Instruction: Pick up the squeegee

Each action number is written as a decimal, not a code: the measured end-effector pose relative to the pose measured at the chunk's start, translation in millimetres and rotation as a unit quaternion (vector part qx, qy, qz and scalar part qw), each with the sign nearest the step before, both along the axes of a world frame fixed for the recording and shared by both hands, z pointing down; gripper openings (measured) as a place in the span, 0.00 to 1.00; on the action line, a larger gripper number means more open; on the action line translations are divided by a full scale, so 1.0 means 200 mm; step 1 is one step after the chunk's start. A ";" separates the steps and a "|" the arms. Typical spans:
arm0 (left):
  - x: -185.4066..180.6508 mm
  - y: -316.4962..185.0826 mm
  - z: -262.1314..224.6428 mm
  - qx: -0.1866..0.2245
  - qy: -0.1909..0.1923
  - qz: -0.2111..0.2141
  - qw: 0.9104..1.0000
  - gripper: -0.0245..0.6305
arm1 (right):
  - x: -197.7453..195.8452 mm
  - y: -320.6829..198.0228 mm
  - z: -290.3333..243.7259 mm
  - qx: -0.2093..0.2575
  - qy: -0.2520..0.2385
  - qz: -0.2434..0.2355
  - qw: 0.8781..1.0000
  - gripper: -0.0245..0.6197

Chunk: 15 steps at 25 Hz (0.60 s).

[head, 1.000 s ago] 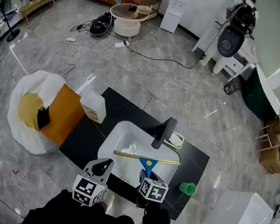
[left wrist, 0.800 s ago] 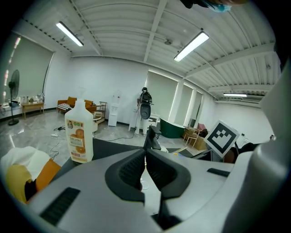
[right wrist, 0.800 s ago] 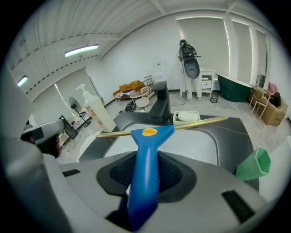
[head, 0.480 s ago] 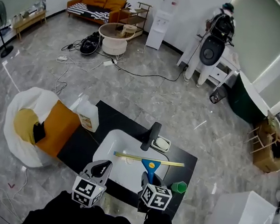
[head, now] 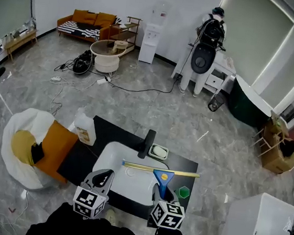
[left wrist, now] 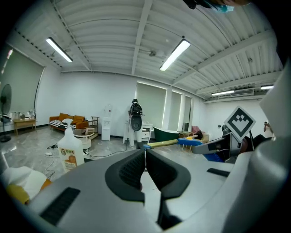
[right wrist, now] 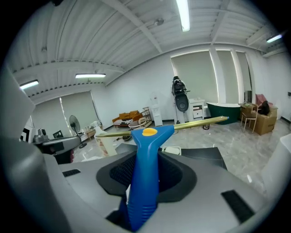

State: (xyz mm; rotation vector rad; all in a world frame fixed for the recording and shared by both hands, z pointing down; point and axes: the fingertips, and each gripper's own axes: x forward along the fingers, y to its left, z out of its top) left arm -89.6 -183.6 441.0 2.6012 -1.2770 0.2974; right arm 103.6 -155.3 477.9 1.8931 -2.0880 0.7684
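Right gripper [right wrist: 144, 179] clamped on the blue handle of the squeegee [head: 162, 176]; the handle runs out between the pads, with the brass-coloured blade set crosswise beyond the jaw tips; in the head view the blade spans the right side of the white sink [head: 112, 155], near the black faucet [head: 147, 143] and above the green cup [head: 183, 191]; left gripper [left wrist: 145, 154] with jaws pressed together on nothing, held beside the right one at the near edge of the black countertop [head: 76, 160]; a white bottle [head: 84, 129] stands at the counter's far left corner.

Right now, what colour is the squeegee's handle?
The squeegee handle is blue with a yellow spot; the right gripper view shows it best.
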 end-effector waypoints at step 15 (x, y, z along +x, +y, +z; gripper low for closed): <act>0.15 0.14 -0.09 0.020 -0.006 0.033 0.999 0.08 | 0.15 0.26 -0.27 0.135 0.034 0.034 0.990 0.25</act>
